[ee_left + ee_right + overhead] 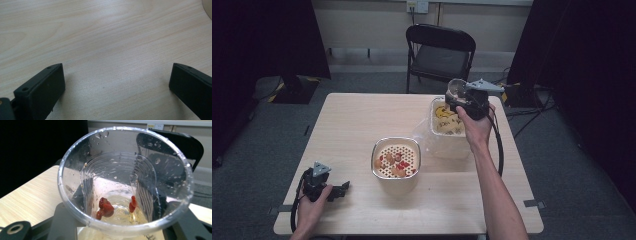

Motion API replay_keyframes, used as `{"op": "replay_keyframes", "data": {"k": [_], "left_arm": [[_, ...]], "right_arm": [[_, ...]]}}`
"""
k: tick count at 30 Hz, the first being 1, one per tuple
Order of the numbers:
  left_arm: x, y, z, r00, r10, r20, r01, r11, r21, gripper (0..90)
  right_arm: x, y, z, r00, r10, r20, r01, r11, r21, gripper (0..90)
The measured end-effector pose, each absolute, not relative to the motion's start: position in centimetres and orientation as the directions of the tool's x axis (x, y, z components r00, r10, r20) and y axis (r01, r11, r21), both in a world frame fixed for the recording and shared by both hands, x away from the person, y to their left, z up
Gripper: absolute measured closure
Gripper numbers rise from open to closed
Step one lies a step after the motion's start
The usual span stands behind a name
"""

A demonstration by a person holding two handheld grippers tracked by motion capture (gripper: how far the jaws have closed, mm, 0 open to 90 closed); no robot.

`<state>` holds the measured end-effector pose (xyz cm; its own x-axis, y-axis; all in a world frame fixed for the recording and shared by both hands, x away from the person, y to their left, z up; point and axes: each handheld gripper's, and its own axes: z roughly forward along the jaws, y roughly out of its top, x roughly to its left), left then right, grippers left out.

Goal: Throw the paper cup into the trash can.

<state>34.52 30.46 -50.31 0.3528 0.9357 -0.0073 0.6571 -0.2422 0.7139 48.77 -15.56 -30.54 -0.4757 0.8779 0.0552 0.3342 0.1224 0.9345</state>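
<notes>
The right gripper (458, 98) is clenched on a clear plastic cup (125, 180). It holds the cup up over a white tub (447, 131) at the far right of the table (357, 120). The tub has a yellow smiley face inside.

The cup is wet and almost empty. A few small red bits (106, 208) sit stuck at its bottom. A pot with a holey strainer (396, 159) stands in the middle of the table, with red and orange food in it.

The left gripper (343, 189) rests on the table at the near left. Its jaws are wide apart with nothing between them.

The step in hand looks like getting rid of the used cup. Next, the person likely needs to lower it right over the tub and let go gently, so it lands inside and does not tip.
</notes>
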Motion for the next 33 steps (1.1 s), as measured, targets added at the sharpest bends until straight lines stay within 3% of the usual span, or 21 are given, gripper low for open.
{"op": "replay_keyframes", "data": {"k": [2,8,12,17,22,33], "left_arm": [[34.5,30.5,-50.3,0.353,0.936,-0.008,0.657,-0.242,0.714,0.0],[34.5,30.5,-50.3,0.353,0.935,-0.008,0.657,-0.242,0.714,0.0],[34.5,30.5,-50.3,0.353,0.936,-0.008,0.657,-0.242,0.714,0.0],[34.5,30.5,-50.3,0.353,0.936,-0.008,0.657,-0.242,0.714,0.0],[34.5,30.5,-50.3,0.353,0.936,-0.008,0.657,-0.242,0.714,0.0],[34.5,30.5,-50.3,0.353,0.936,-0.008,0.657,-0.242,0.714,0.0]], "right_arm": [[49.1,-15.7,-30.8,-0.468,0.882,0.059,0.343,0.12,0.932,41.7],[49.7,-16.0,-31.0,-0.453,0.889,0.063,0.362,0.119,0.924,38.6],[50.0,-16.4,-31.1,-0.438,0.897,0.067,0.377,0.115,0.919,25.3],[50.1,-16.6,-31.2,-0.426,0.902,0.063,0.385,0.117,0.916,20.0],[50.0,-16.6,-31.0,-0.425,0.902,0.068,0.378,0.109,0.919,15.3],[48.2,-16.8,-31.1,-0.472,0.88,0.056,0.378,0.144,0.914,15.3]]}}
